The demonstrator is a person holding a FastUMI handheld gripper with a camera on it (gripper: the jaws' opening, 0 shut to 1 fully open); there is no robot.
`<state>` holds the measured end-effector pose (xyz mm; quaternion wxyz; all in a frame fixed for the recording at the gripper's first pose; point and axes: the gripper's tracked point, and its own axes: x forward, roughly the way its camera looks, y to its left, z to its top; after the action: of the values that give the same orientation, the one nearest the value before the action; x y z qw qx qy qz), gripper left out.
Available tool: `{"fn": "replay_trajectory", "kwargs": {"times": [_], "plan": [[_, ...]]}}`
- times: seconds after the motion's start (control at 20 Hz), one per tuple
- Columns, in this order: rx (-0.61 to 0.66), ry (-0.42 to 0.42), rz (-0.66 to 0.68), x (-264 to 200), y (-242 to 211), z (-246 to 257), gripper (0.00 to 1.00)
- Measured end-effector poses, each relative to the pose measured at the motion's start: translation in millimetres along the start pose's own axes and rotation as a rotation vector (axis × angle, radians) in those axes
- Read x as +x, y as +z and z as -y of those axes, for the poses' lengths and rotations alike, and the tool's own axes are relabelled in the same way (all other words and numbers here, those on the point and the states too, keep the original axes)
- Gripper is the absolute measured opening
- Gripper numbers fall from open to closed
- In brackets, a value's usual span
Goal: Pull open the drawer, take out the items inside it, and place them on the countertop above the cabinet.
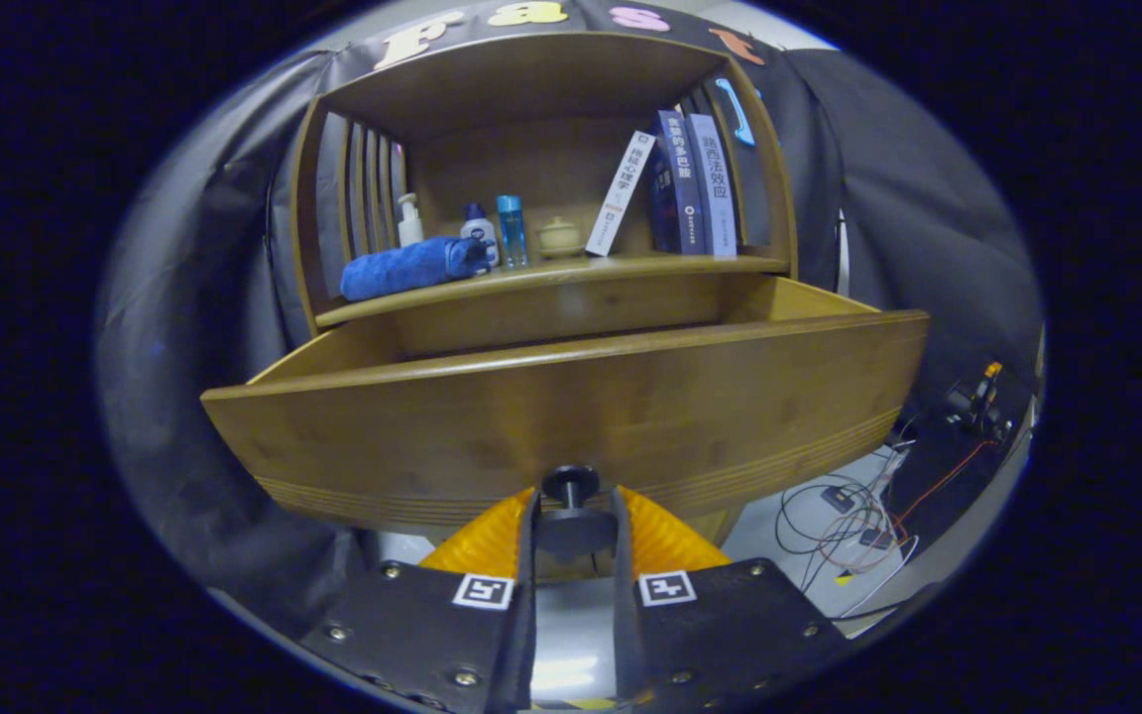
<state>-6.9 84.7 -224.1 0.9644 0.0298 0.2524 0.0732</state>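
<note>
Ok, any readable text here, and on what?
"路西法效应": spine of the grey book.
"贪婪的多巴胺": spine of the dark blue book.
Too blurred: the white book, the bottles.
No words: patterned tags on the gripper, shut on the drawer knob.

A staged recording booth: black cloth walls behind a wooden shelf cabinet holding upright books, loose cables trailing on the floor.

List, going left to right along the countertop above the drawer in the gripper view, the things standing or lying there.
Blue towel → white pump bottle → white bottle with a blue cap → blue bottle → small lidded pot → leaning white book → upright dark books. Below, the claw grips the drawer knob.
</note>
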Motion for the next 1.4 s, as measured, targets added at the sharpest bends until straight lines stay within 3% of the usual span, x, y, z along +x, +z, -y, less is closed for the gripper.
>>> {"fn": "replay_trajectory", "kwargs": {"times": [0.25,0.4,0.7,1.15,1.4], "plan": [[0.046,0.039,0.028,0.5,1.7,-1.5,0.33],[0.103,0.069,0.023,0.7,-4.0,-2.3,0.43],[0.055,0.051,0.110,-14.3,26.5,-3.2,0.62],[-0.020,0.070,0.251,-26.1,133.1,-40.6,0.62],[0.014,-0.015,0.093,24.1,144.3,-25.5,0.62]]}}
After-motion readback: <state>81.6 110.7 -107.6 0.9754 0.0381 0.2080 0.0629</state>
